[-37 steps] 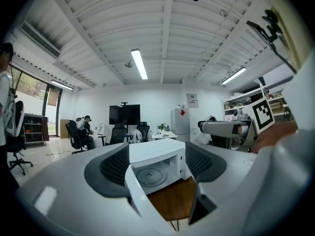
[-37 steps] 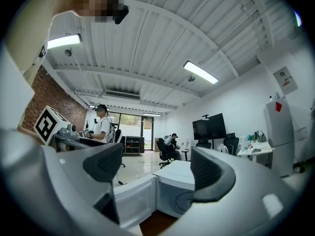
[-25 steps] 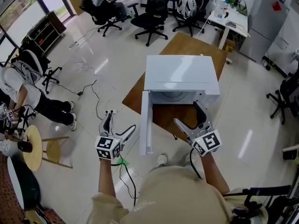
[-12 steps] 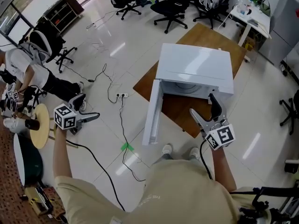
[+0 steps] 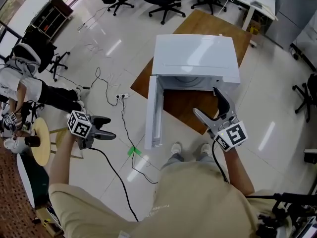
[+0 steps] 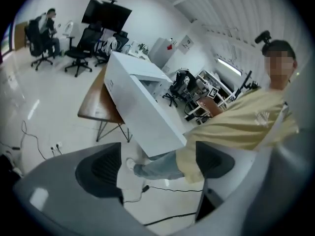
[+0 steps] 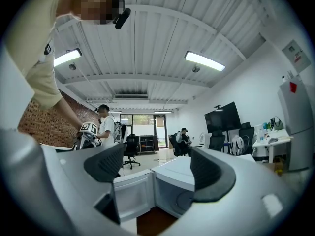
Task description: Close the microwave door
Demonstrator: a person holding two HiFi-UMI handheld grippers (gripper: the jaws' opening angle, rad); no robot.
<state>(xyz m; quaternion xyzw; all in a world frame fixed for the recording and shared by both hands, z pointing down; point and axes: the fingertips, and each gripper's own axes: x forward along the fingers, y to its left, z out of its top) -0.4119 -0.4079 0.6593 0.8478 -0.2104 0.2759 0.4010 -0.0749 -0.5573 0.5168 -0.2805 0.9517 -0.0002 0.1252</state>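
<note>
On the table (image 5: pixel 181 110), microwave door (image 5: pixel 152 114) open; perhaps fully.

In the head view the microwave (image 5: pixel 195 53) shows mostly its white top, so the cavity at the frame's centre is almost wholly hidden (only a curved sliver shows under the front edge). The wooden table (image 5: pixel 185 108) beneath is largely covered. A seated person (image 5: pixel 20 88) is cut off at the left edge. In the right gripper view the right gripper (image 7: pixel 157 171) hides the lower part of the open door (image 7: pixel 130 193).
</note>
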